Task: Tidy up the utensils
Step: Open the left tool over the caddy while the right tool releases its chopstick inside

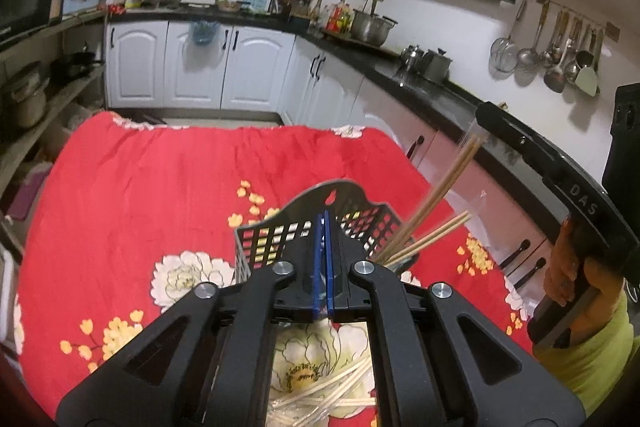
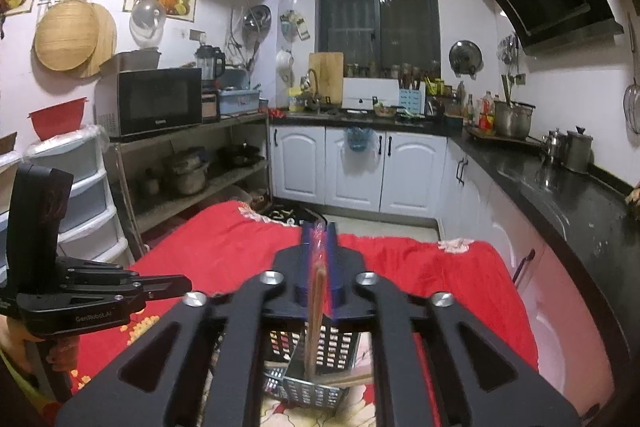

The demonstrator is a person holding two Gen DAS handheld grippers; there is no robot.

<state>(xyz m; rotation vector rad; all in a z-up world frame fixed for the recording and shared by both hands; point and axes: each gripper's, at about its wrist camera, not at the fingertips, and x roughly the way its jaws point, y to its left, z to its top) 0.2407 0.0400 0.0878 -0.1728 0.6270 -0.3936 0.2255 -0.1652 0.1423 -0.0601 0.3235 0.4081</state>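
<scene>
Red floral tablecloth (image 1: pixel 160 195) in white-cabinet kitchen, left tool (image 1: pixel 323 227) closed empty, right tool (image 2: pixel 320 239) pinching chopsticks (image 2: pixel 316 303) over black basket (image 2: pixel 316 383).

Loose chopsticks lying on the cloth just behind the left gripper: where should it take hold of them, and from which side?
The chopsticks lie flat and crisscrossed on the red cloth, near the black basket. Probably best to come straight down from above, with the fingers closing across the middle of the bundle, where the sticks overlap.

Both wrist cameras look forward and slightly down along their own fingers, close above the red tablecloth (image 1: pixel 160 187), toward the counter at 12 o'clock. Both views share the black basket (image 1: pixel 272 239) and white cabinets (image 2: pixel 360 167).
</scene>
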